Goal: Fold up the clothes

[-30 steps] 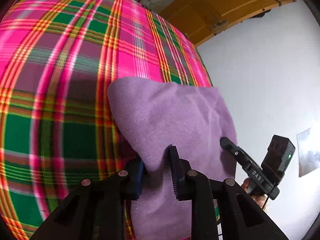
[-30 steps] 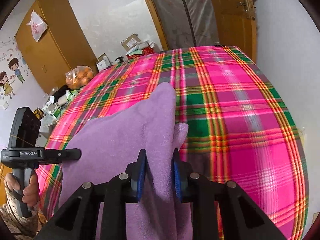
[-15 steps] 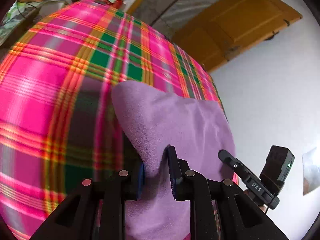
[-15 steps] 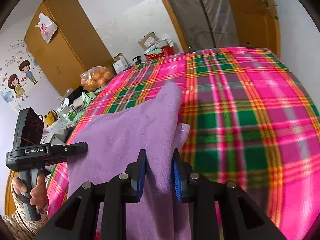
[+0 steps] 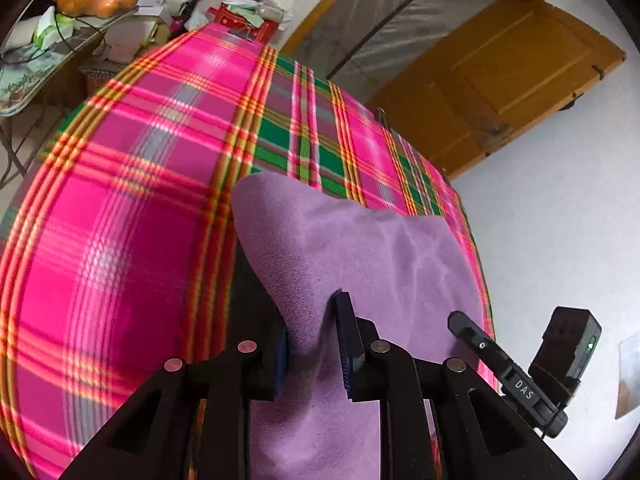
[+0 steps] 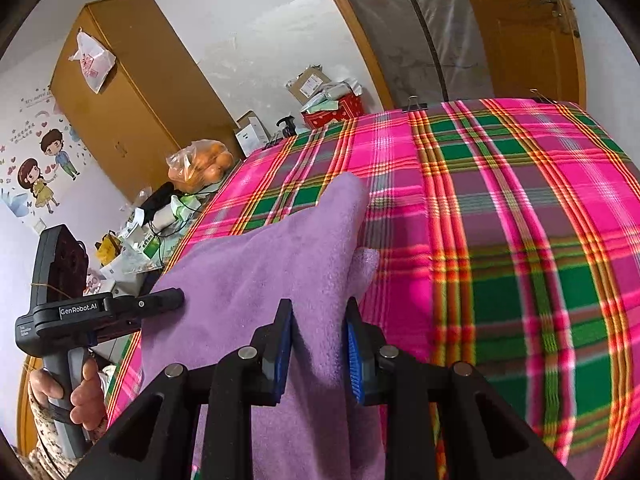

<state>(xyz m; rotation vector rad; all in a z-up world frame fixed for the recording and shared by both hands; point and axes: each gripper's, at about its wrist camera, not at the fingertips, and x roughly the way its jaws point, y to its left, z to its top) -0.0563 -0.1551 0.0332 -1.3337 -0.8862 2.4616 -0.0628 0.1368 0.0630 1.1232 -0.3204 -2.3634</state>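
Observation:
A purple fleece garment (image 5: 360, 256) hangs lifted above a pink and green plaid table cover (image 5: 132, 240). My left gripper (image 5: 312, 344) is shut on one edge of the fleece, which bunches between its blue pads. My right gripper (image 6: 320, 348) is shut on another edge of the same purple garment (image 6: 256, 276), stretched between the two grippers. The right gripper (image 5: 516, 376) shows at the lower right of the left wrist view. The left gripper (image 6: 100, 312), held by a hand (image 6: 80, 396), shows at the left of the right wrist view. The garment's lower part is hidden below the fingers.
A side table at the left holds a bag of oranges (image 6: 202, 164), cables and boxes (image 6: 308, 84). A yellow wardrobe (image 6: 128, 92) stands behind it. A wooden door (image 5: 500, 76) and white wall (image 5: 560, 216) bound the right side. Binder clips (image 6: 416, 102) hold the plaid cover (image 6: 520, 240) at its far edge.
Both grippers, still shut on the purple garment, have risen and tilted up. More of the far table edge and the clutter behind it has come into view.

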